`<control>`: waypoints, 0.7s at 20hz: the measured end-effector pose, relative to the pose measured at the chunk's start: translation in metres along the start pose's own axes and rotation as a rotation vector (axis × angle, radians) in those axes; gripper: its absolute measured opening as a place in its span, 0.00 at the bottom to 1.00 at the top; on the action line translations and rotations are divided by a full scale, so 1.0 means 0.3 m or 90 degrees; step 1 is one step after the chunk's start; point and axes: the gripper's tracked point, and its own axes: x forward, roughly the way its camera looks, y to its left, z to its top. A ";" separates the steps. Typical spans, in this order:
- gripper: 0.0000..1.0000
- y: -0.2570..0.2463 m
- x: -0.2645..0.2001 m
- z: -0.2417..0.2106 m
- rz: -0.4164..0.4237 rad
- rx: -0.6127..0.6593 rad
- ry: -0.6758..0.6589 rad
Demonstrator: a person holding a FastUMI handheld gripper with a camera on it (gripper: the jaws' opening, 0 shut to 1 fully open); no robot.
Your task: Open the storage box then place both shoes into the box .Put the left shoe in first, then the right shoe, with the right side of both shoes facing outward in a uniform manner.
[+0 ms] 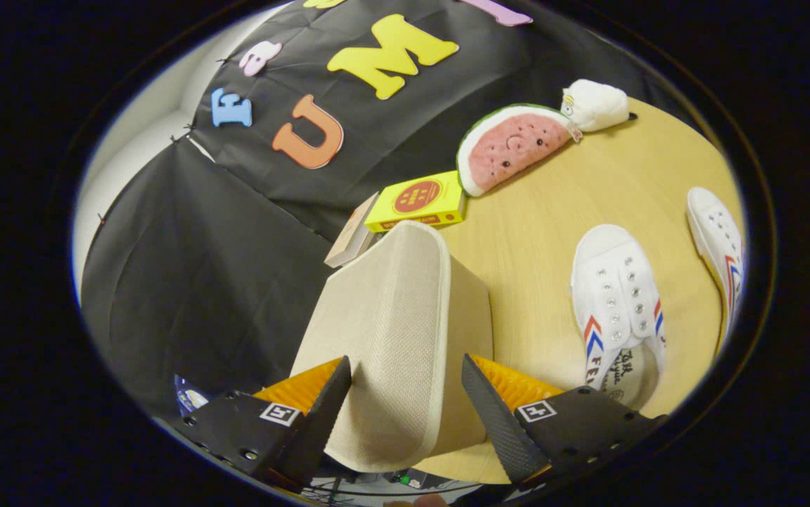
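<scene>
Wooden table (553, 232), black cloth wall behind. Gripper (405, 394) is spread wide with the storage box's lid (394, 331) sitting between the fingers; can't tell if either one touches it, so no real grasp yet. Looks like the opening step. Next: close on the lid and swing it up. Both shoes, (616, 303) and (718, 239), wait off to the right.

The gripper (405, 394) is tilted, its two fingers (327, 408) spread apart and reaching forward, one on each side of the gap, neither visibly pressing inward.
</scene>
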 end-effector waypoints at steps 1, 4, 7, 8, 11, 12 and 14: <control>0.96 0.007 -0.001 -0.007 0.004 0.011 0.004; 0.94 0.021 0.013 -0.013 0.012 0.031 0.022; 0.84 0.021 -0.004 -0.020 -0.008 0.041 0.029; 0.79 0.024 -0.016 -0.006 -0.011 0.047 0.029; 0.63 0.006 -0.048 0.017 -0.028 0.066 0.011; 0.52 0.004 -0.066 0.039 -0.030 0.076 0.000; 0.28 0.044 -0.084 0.077 -0.019 0.093 -0.019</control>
